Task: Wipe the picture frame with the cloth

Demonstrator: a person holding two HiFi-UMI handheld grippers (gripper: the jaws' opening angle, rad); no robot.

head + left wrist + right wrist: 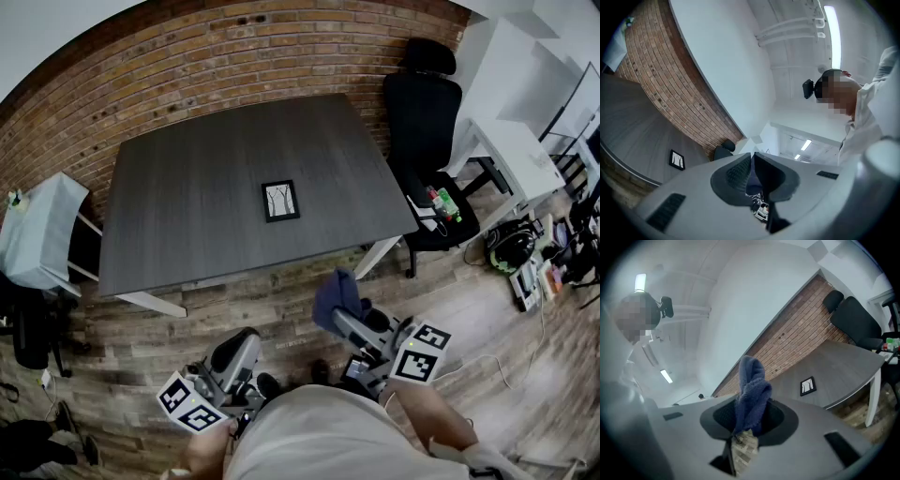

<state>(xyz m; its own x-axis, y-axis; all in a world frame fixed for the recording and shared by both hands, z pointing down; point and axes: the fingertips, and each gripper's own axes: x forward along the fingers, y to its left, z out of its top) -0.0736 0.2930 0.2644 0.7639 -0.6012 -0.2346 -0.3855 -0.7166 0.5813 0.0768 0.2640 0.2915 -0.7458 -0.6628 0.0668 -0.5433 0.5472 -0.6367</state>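
Note:
A small black picture frame (280, 201) with a white picture lies flat near the middle of the dark grey table (187, 197). It also shows small in the left gripper view (677, 160) and in the right gripper view (807, 386). My right gripper (339, 298) is shut on a blue cloth (335, 293), which stands bunched up above its jaws (751, 394). It hovers over the wooden floor, short of the table's near edge. My left gripper (246, 349) is low at the left, shut and empty, its jaws pressed together (752, 169).
A black office chair (424, 122) stands at the table's right corner, with a white desk (511, 141) beyond it. A brick wall (141, 84) runs behind the table. A pale covered chair (37, 230) sits at the left. Bags and cables lie on the floor at right.

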